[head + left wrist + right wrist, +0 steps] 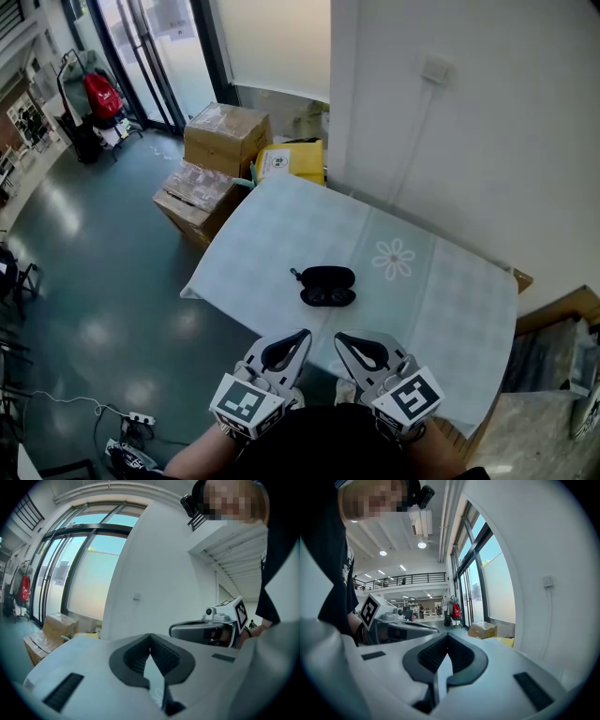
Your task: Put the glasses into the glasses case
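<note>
A black glasses case [327, 277] lies in the middle of the table [450, 309], and a dark pair of glasses [328, 297] rests against its near side; the two are hard to tell apart at this size. Both grippers hang at the table's near edge, close to the person's body and well short of the case. My left gripper [304, 334] [150, 635] has its jaws shut with nothing in them. Beside it my right gripper [339, 337] [447, 635] is likewise shut and empty. Both gripper views look out level over the room and show neither case nor glasses.
A pale cloth with a flower print [394, 259] covers the table. A white wall stands along its far right side. Cardboard boxes [226, 133] [198, 193] and a yellow package [292, 161] sit on the floor beyond the far-left corner. A power strip [139, 418] lies on the floor at left.
</note>
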`<action>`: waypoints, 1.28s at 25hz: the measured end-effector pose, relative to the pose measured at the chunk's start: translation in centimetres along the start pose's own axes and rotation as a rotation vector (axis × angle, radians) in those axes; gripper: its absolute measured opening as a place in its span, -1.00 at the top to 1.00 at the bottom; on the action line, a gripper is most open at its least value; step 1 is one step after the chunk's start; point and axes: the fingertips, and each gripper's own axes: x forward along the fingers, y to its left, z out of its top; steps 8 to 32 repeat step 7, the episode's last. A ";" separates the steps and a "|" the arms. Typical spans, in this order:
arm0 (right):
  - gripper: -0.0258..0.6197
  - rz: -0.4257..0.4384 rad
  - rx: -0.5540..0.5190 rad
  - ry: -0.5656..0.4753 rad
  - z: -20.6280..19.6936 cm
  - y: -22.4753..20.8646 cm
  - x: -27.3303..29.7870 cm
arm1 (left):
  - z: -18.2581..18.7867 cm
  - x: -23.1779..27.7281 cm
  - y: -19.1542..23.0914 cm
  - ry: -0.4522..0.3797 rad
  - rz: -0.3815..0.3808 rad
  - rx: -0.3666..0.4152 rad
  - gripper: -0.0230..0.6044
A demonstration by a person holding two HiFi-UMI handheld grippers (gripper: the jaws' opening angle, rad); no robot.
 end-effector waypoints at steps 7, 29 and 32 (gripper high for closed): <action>0.85 -0.001 -0.005 0.006 -0.1 0.2 -0.2 | -0.1 0.0 -0.3 0.005 -0.007 0.003 0.84; 0.85 -0.001 -0.005 0.006 -0.1 0.2 -0.2 | -0.1 0.0 -0.3 0.005 -0.007 0.003 0.84; 0.85 -0.001 -0.005 0.006 -0.1 0.2 -0.2 | -0.1 0.0 -0.3 0.005 -0.007 0.003 0.84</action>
